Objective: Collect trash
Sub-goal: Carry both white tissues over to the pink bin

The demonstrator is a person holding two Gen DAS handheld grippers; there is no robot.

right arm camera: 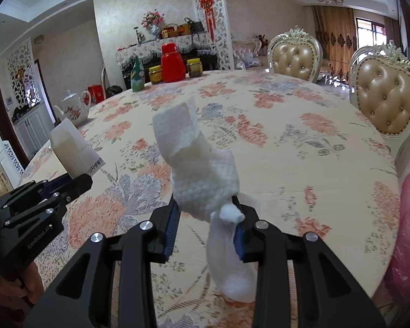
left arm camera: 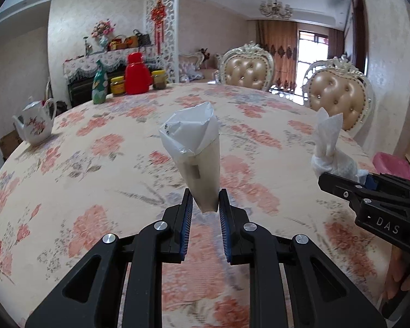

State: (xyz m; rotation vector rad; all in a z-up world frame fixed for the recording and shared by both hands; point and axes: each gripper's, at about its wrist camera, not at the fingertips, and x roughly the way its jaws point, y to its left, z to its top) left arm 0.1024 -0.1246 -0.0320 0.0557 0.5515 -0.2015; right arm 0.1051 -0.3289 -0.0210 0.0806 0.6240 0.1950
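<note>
Left wrist view shows your left tongs (left arm camera: pixel 205 205) closed on the lower end of a paper packet (left arm camera: pixel 195 147), a beige cone-like wrapper with crumpled white paper sticking out of its top. The packet stands nearly upright between the blue pads, held above the flowered desk (left arm camera: pixel 95 164). At the right edge of this view you see your right tongs (left arm camera: pixel 341 183) from the side, with a wad of tissue (left arm camera: pixel 330 147) poking up out of them.

Right wrist view gives you the tissue head on: the right tongs (right arm camera: pixel 207 213) are clamped on the crumpled white tissue (right arm camera: pixel 202 175), part of it rising above the pads and a long tail hanging down below them toward the desk (right arm camera: pixel 300 150). Only this view shows that hanging tail. It also shows the left tongs (right arm camera: pixel 76 180) at the left edge, gripping the packet (right arm camera: pixel 71 150), whose printed paper flap is turned this way.

A pink bag (right arm camera: pixel 407 232) sits at the desk's right edge, large in the right view; in the left view only a corner of it (left arm camera: pixel 396 164) peeks out behind the right tongs. At the far side of the desk stand a red flask (left arm camera: pixel 136 73), jars and a green bottle (left arm camera: pixel 99 84), with a white teapot (left arm camera: pixel 35 125) to the left. Two padded chairs (left arm camera: pixel 339 98) stand beyond the desk.
</note>
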